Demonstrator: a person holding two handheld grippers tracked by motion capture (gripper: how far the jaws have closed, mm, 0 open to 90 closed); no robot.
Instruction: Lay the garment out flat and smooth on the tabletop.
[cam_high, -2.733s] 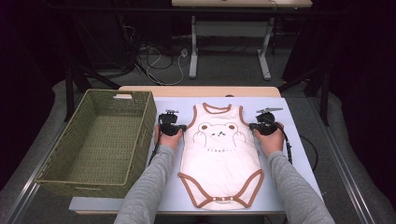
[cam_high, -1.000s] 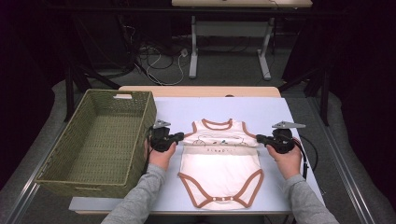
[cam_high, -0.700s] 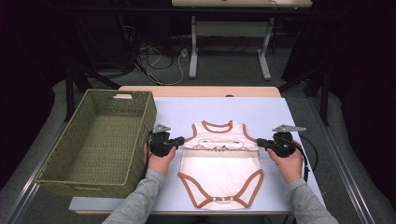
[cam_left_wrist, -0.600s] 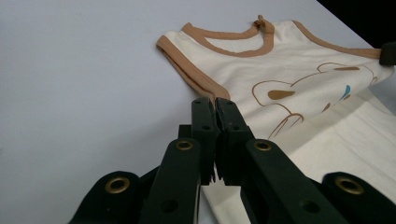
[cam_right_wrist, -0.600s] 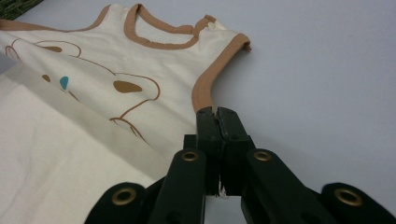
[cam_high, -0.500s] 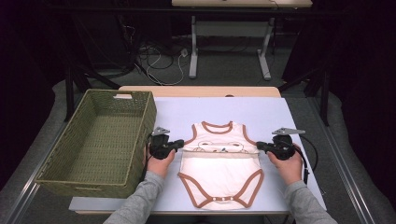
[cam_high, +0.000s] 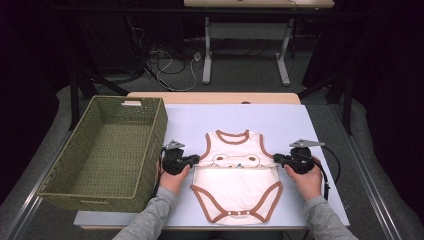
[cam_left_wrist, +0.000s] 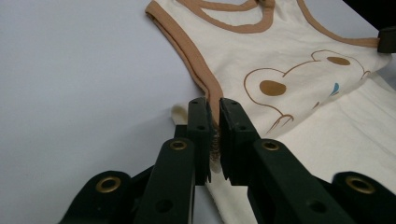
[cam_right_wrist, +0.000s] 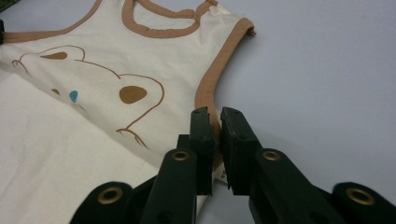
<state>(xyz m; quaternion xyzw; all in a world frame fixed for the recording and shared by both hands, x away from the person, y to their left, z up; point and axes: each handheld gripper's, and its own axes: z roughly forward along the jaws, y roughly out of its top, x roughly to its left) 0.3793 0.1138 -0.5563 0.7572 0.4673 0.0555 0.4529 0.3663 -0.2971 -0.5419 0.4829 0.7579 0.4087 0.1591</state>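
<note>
A cream baby bodysuit (cam_high: 235, 190) with brown trim and a bear print lies on the pale table (cam_high: 280, 120), with a crosswise fold just under the bear. My left gripper (cam_high: 196, 160) is at its left side edge and my right gripper (cam_high: 276, 159) at its right side edge, both low on the table. In the left gripper view the jaws (cam_left_wrist: 214, 105) stand a crack apart with the brown armhole trim (cam_left_wrist: 201, 70) in the gap. In the right gripper view my gripper (cam_right_wrist: 215, 114) shows the same narrow gap over the trim (cam_right_wrist: 208, 88). Both pairs of jaws have just been opening.
A green woven basket (cam_high: 156, 145) stands on the left of the table, close beside my left hand. Bare table lies behind the bodysuit and to its right. Desk legs and cables (cam_high: 175, 70) are on the floor beyond.
Both grippers came from the shoulders toward the person, gripping the bodysuit's sides; its upper part now overlaps the lower along a fold. In the last second they sank a little lower.
</note>
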